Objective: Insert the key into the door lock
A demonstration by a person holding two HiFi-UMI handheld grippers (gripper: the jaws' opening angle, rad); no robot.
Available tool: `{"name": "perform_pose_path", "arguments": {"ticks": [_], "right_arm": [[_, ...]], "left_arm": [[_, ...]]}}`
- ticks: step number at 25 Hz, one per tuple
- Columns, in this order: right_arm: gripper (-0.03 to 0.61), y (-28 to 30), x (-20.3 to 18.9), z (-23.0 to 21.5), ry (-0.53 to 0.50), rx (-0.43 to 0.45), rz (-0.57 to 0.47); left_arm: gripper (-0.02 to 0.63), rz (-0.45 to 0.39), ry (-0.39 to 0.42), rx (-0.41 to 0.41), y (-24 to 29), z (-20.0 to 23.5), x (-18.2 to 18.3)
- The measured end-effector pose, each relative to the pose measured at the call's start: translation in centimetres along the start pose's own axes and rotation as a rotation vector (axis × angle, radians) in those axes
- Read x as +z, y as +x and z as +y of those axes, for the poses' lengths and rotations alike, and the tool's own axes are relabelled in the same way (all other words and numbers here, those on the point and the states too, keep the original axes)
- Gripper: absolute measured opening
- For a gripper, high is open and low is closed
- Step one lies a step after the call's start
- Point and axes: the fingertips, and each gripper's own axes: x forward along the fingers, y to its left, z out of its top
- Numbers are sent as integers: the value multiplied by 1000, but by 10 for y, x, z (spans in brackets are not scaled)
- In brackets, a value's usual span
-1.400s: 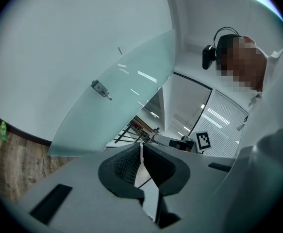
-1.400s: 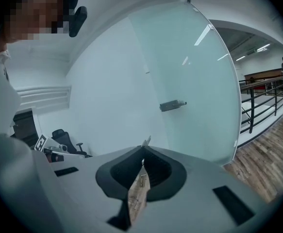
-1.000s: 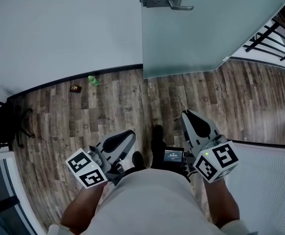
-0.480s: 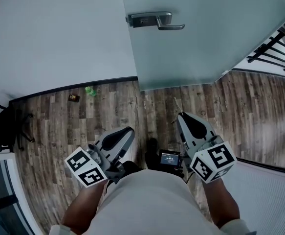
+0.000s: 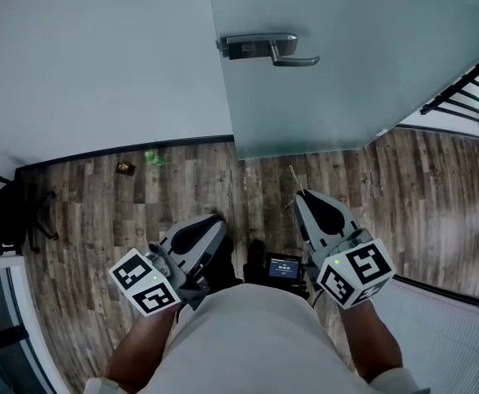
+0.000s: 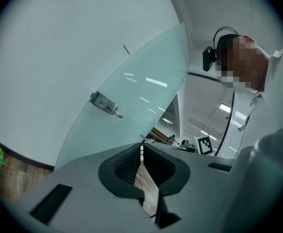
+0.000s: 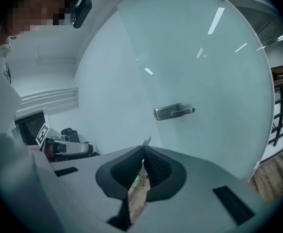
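A frosted glass door [image 5: 354, 64] stands ahead, with a metal lever handle and lock plate [image 5: 268, 48] at its left edge. The handle [image 7: 174, 112] also shows in the right gripper view, and the same handle [image 6: 106, 104] is small and far in the left gripper view. My right gripper [image 5: 299, 195] is held low near my waist, shut on a key [image 7: 145, 141] whose thin tip pokes out past the jaws. My left gripper [image 5: 214, 218] is low too, shut with nothing in it. Both are well short of the door.
A white wall [image 5: 99, 56] meets the door's left edge. On the wood floor lie a green object [image 5: 154, 158] and a small dark object [image 5: 125, 168]. A black office chair [image 5: 9, 208] stands at the left, a black railing [image 5: 469, 97] at the right.
The door handle has dropped lower in the head view and looks nearer. Both grippers stay low and shut; the right one drifted slightly left.
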Motion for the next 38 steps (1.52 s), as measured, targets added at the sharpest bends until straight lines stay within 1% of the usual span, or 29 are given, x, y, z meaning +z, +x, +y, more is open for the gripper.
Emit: {"name": "perform_pose_path", "arguments": {"ticks": [4, 10, 18, 24, 32, 38], "right_arm": [[18, 21, 4, -5, 17, -35, 0], [18, 63, 20, -5, 35, -78, 0], [18, 115, 39, 5, 37, -129, -19], [18, 136, 57, 2, 29, -151, -31], [18, 156, 78, -19, 13, -140, -36], [18, 163, 83, -31, 11, -133, -24]], "left_arm": [[29, 19, -7, -29, 8, 23, 13], [29, 40, -2, -78, 15, 61, 49], [29, 60, 7, -119, 6, 111, 88], [29, 65, 1, -135, 11, 130, 103], [29, 56, 5, -141, 41, 141, 121], [29, 59, 5, -139, 58, 145, 126]]}}
